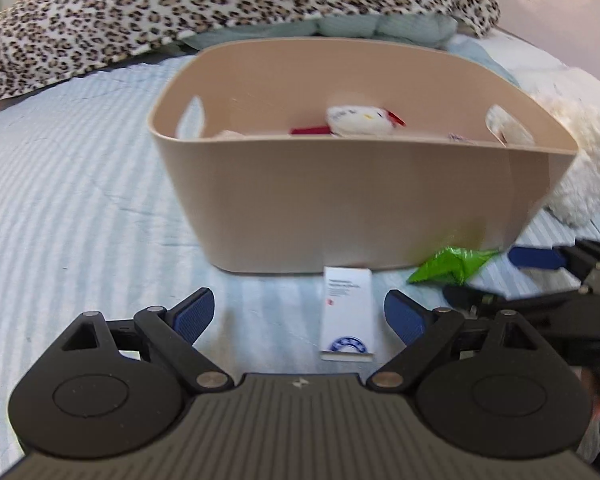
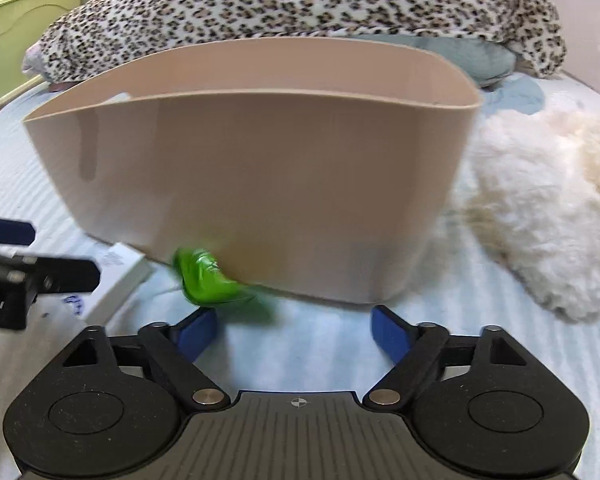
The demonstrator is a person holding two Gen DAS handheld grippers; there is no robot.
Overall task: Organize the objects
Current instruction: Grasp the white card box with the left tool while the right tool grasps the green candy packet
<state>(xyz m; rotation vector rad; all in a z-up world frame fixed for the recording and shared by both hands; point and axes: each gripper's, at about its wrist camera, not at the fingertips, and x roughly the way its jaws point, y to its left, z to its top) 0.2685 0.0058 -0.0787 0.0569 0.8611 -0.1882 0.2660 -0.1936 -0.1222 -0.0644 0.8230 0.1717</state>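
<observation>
A beige plastic bin [image 1: 340, 208] stands on the striped bedsheet and holds a white plush toy with red trim [image 1: 360, 119] and other small items. A white carton [image 1: 348, 314] lies on the sheet in front of the bin, between the fingers of my open left gripper [image 1: 300, 314]. A green crumpled wrapper [image 1: 448, 266] lies at the bin's base to the right. In the right wrist view the bin [image 2: 260, 184] fills the middle, and the wrapper [image 2: 212, 280] lies just ahead of the left finger of my open right gripper [image 2: 294, 330]. The carton [image 2: 116, 280] shows at left.
A leopard-print blanket [image 1: 180, 4] and a pale blue pillow [image 2: 468, 56] lie behind the bin. A white fluffy plush [image 2: 548, 200] lies to the bin's right. The right gripper [image 1: 540, 260] shows at the right edge of the left wrist view. A green headboard [image 2: 16, 20] stands far left.
</observation>
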